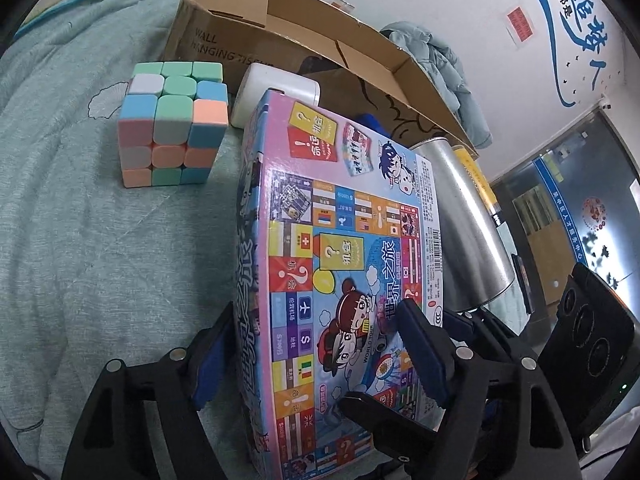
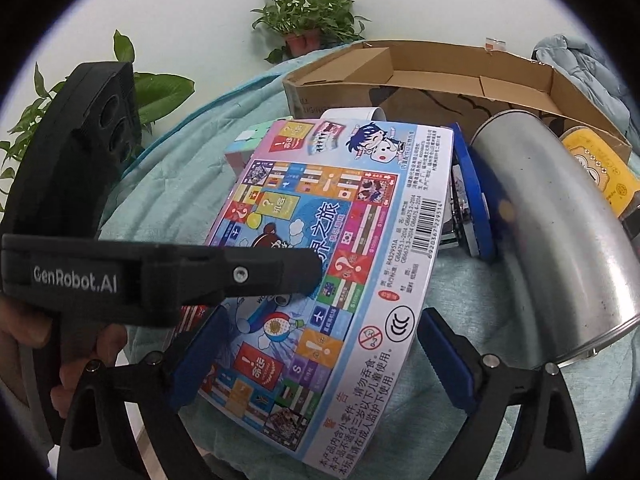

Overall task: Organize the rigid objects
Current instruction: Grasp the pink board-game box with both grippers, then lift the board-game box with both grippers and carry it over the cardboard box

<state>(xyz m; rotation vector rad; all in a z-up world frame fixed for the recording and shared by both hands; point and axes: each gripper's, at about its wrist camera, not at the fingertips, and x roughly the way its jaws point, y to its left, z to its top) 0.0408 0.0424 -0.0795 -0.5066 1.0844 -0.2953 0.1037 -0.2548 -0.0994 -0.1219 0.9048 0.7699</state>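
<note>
Left wrist view
Game box (image 1: 340, 264): it stands tilted on its long edge on the teal blanket (image 1: 100, 240), printed face toward your right. Its long axis runs straight away from you toward the cardboard carton (image 1: 288, 40).
Direction from claw: the near end of the box sits between the fingers of your left claw (image 1: 320, 364), so the thing lies dead ahead.
Left claw: partly open. The left pad (image 1: 208, 364) is beside the spine and the right pad (image 1: 424, 352) lies against the printed face. You cannot tell whether both pads press yet.
Neighbours: the puzzle cube (image 1: 172, 124) stands left of the box and apart from it. The steel pot (image 1: 464, 224) lies right of the box, close behind its far side.

Right wrist view
Game box (image 2: 332, 272): it reaches from your right claw (image 2: 320, 364) up toward the carton (image 2: 460, 80), leaning left.
Right claw: wide open. The box corner is between the blue pads (image 2: 448, 364), with clear gaps on both sides, so nothing is gripped.
Other claw: its black finger (image 2: 256, 276) crosses the box face from the left.
Nearer hand: judged from both views, your left claw is further onto the box. The right one only straddles the corner.
Blue-edged item (image 2: 474, 200): wedged between the box and the pot (image 2: 560, 240).
</note>
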